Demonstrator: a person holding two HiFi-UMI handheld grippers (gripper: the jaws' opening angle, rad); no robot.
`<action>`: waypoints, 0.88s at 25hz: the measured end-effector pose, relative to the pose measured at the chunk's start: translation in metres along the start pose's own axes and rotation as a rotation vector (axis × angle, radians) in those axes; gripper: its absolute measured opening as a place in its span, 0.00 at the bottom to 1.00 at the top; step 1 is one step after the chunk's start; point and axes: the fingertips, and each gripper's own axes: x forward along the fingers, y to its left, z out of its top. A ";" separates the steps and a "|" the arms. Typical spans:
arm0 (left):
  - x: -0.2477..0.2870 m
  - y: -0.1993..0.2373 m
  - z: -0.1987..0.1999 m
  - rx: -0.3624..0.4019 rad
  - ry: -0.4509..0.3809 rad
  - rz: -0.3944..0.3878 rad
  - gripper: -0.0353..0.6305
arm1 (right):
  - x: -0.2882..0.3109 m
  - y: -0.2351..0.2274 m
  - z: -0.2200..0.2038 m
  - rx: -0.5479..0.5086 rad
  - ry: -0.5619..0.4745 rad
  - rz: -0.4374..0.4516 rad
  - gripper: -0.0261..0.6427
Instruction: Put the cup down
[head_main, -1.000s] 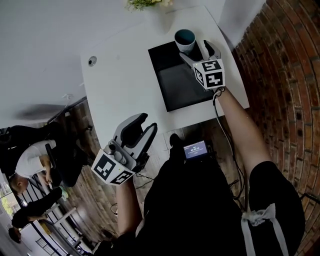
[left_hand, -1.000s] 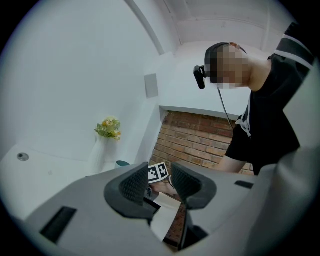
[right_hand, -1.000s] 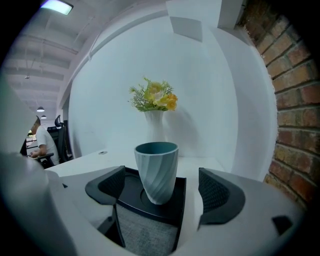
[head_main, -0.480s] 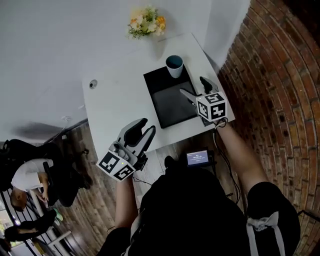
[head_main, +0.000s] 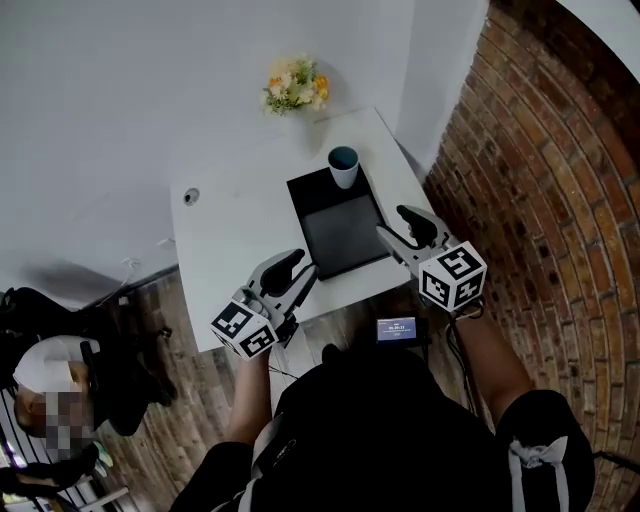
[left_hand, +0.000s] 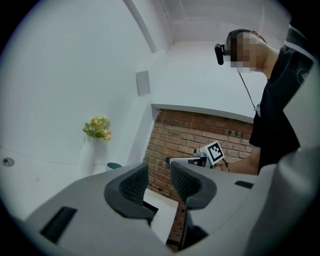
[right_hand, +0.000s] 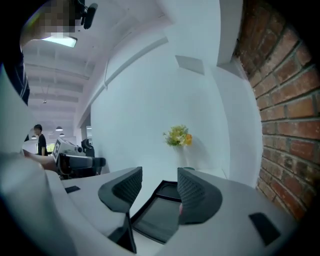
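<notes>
Head view: white teal-lined cup (head_main: 343, 166) set down at far corner of black rectangular tray (head_main: 345, 240). Right gripper (head_main: 396, 222) released, empty, jaws just been closing. Left gripper (head_main: 303, 265) spread, empty. Next: clear away.

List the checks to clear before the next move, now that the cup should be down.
1. Cup set down: ok. It stands upright at the far end of the black tray, with no gripper on it.
2. Right gripper clear of the cup: ok. It is by the tray's near right corner, apart from the cup.
3. Right jaws empty: ok. They have just been closing, are apart, and hold nothing.
4. Left gripper empty: ok. Its jaws are apart with nothing between them, at the near edge of the table.
5. Cup contents: cannot tell. Only a dark teal inside shows.
</notes>
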 end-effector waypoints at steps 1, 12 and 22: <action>-0.001 -0.001 0.000 -0.002 -0.002 -0.001 0.27 | -0.007 0.007 0.007 0.000 -0.019 0.005 0.37; -0.004 -0.011 0.001 0.000 -0.009 -0.022 0.27 | -0.045 0.023 0.028 0.297 -0.155 0.005 0.08; -0.012 -0.009 0.000 -0.013 -0.011 -0.009 0.26 | -0.046 0.021 0.021 0.339 -0.154 -0.012 0.06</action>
